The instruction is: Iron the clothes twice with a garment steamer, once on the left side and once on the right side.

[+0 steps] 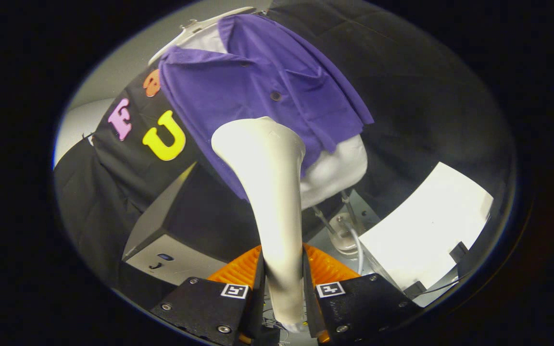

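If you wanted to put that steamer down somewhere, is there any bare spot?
The white sheet, beside the stand's foot, lies bare. Next to it, rods and a cable crowd the foot under the purple shirt. The gripper grips the steamer.

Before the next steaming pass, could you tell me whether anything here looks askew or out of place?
Nothing looks damaged or spilled. The gripper is shut on the steamer, whose head sits at the purple shirt. The shirt hangs open and slightly crooked on its white form.
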A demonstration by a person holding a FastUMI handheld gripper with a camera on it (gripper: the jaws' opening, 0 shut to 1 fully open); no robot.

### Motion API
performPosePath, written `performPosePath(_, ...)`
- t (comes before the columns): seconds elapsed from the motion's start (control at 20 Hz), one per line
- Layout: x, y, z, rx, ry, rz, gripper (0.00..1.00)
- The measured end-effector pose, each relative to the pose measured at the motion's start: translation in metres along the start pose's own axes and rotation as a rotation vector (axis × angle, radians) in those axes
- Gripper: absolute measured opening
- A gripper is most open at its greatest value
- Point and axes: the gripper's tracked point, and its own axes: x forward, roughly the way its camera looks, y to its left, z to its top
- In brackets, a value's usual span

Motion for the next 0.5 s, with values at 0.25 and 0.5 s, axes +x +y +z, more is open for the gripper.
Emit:
performPosePath(0.25, -0.048, 0.079, -0.005, -0.104, -0.020, 0.148, 0.37)
performPosePath(0.5, -0.083, 0.134, -0.007, -0.152, -0.059, 0.249, 0.37)
